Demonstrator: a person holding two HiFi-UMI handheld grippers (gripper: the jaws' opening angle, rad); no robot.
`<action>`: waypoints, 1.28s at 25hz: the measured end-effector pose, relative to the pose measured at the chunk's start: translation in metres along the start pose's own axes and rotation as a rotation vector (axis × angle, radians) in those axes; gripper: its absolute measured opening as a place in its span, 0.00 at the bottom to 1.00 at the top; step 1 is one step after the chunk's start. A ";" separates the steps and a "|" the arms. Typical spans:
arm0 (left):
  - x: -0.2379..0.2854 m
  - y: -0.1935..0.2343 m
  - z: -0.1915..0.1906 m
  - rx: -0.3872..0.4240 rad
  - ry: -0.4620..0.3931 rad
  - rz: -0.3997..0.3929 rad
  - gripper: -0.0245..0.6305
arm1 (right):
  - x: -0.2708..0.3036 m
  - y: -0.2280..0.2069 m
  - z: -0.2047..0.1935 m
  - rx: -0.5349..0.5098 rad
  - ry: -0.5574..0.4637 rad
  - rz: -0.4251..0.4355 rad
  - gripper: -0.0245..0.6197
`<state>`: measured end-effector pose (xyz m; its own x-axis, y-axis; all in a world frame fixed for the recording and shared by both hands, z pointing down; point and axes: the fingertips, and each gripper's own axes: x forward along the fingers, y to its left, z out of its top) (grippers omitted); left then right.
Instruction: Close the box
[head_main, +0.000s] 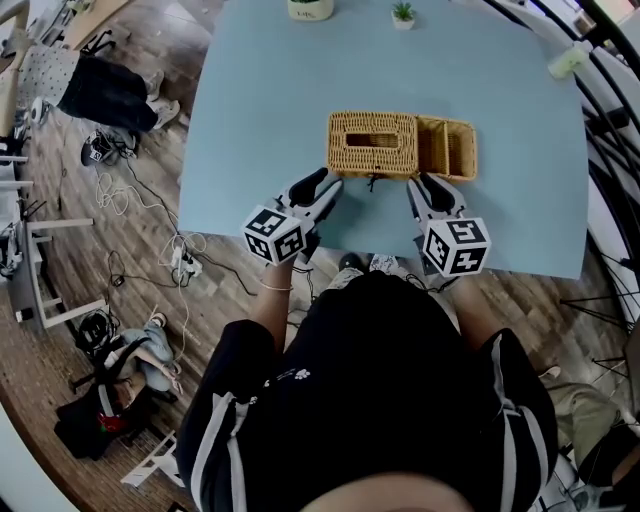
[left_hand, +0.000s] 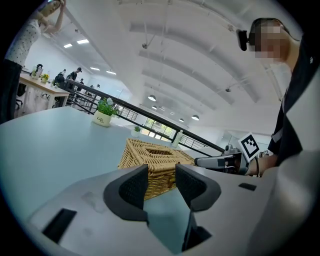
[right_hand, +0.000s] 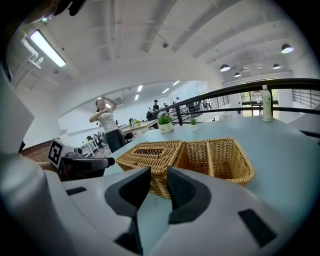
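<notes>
A woven wicker box (head_main: 372, 143) stands on the blue table, its slotted half closed on top. An open woven half (head_main: 448, 150) with a divider lies flat against its right side. My left gripper (head_main: 322, 184) hovers just in front of the box's left corner, open, with nothing between its fingers. My right gripper (head_main: 428, 186) sits in front of the seam between the two halves, also open and empty. The left gripper view shows the left gripper (left_hand: 161, 182) facing the box (left_hand: 152, 160). In the right gripper view, the right gripper (right_hand: 159, 187) faces the box (right_hand: 150, 152) and the open half (right_hand: 220, 160).
The table (head_main: 250, 120) carries a white pot with a plant (head_main: 310, 8), a small plant (head_main: 403, 14) at the far edge, and a pale bottle (head_main: 570, 60) at the far right. Cables (head_main: 180, 260) and bags lie on the floor left of the table.
</notes>
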<state>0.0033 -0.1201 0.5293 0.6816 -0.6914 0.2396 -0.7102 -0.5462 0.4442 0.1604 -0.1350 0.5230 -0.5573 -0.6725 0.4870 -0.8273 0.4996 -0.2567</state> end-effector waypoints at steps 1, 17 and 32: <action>-0.002 -0.001 0.002 0.008 -0.004 0.001 0.27 | -0.002 0.002 0.002 0.000 -0.008 0.000 0.19; -0.025 -0.042 0.052 0.133 -0.125 -0.063 0.10 | -0.041 0.027 0.058 0.026 -0.200 0.001 0.04; -0.030 -0.047 0.071 0.168 -0.157 -0.074 0.08 | -0.044 0.039 0.081 0.027 -0.246 0.045 0.04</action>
<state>0.0039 -0.1073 0.4395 0.7065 -0.7043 0.0688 -0.6876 -0.6602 0.3022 0.1474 -0.1303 0.4235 -0.5909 -0.7645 0.2576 -0.8013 0.5191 -0.2974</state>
